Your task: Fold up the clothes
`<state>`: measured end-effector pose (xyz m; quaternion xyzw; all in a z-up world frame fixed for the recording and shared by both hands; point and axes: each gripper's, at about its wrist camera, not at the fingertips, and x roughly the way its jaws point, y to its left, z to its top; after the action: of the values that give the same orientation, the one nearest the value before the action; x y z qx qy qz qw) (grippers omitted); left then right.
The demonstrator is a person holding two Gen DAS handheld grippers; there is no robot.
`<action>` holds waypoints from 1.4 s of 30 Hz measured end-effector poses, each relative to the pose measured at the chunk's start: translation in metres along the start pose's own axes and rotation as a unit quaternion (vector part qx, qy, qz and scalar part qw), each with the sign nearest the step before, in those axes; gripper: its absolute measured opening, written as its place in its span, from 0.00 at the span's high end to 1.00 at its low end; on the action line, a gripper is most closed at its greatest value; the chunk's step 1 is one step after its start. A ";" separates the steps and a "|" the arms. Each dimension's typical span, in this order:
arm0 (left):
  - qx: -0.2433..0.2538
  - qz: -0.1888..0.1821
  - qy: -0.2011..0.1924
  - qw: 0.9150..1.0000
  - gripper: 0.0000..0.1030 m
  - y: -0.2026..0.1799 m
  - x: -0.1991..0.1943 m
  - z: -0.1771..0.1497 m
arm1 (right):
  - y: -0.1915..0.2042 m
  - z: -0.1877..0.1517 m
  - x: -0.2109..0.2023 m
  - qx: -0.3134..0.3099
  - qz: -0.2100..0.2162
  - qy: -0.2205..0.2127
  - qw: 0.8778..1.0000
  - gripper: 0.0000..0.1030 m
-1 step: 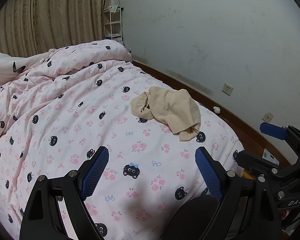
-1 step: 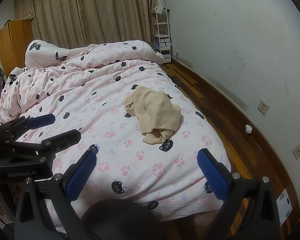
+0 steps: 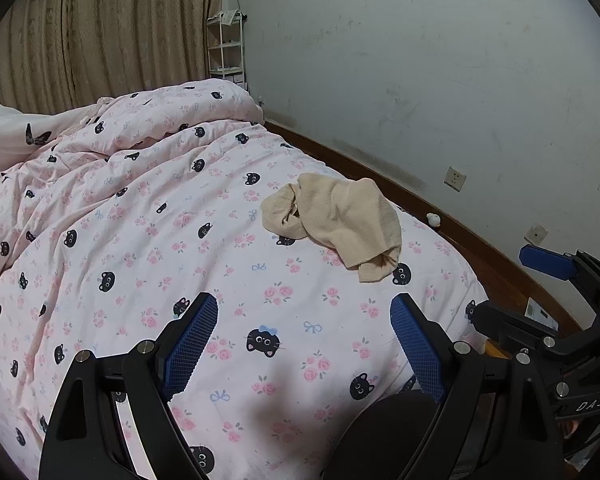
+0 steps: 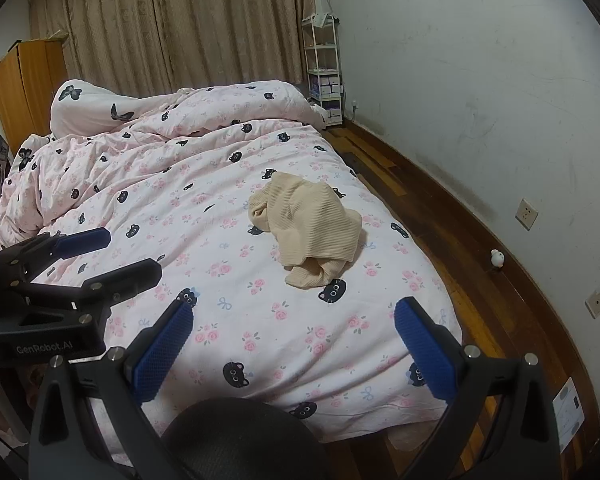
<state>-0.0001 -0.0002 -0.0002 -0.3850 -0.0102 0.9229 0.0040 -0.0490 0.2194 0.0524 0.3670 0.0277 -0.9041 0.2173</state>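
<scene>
No change is to be seen between the earlier views and these: the pink quilt (image 4: pixel 148 200) is spread over the bed, and the crumpled beige garment (image 4: pixel 306 228) lies on it toward one o'clock of centre, unfolded and untouched. The left gripper (image 3: pixel 304 344) and right gripper (image 4: pixel 294 350) are held wide apart and empty, well short of it, so folding is judged not yet begun.

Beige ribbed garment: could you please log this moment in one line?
beige ribbed garment: crumpled on bed | left gripper: open, empty | right gripper: open, empty
</scene>
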 end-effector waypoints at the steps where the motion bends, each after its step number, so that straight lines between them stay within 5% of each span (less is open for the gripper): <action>1: 0.001 0.001 -0.001 1.000 0.17 0.000 0.000 0.000 | 0.000 0.000 0.000 0.000 0.000 0.001 1.000 0.01; 42: -0.001 -0.001 0.000 1.000 0.17 0.002 0.006 0.000 | 0.001 -0.001 0.009 -0.002 0.002 0.011 1.000 0.01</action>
<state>-0.0045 -0.0021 -0.0045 -0.3845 -0.0117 0.9230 0.0041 -0.0539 0.2157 0.0460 0.3768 0.0317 -0.8994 0.2192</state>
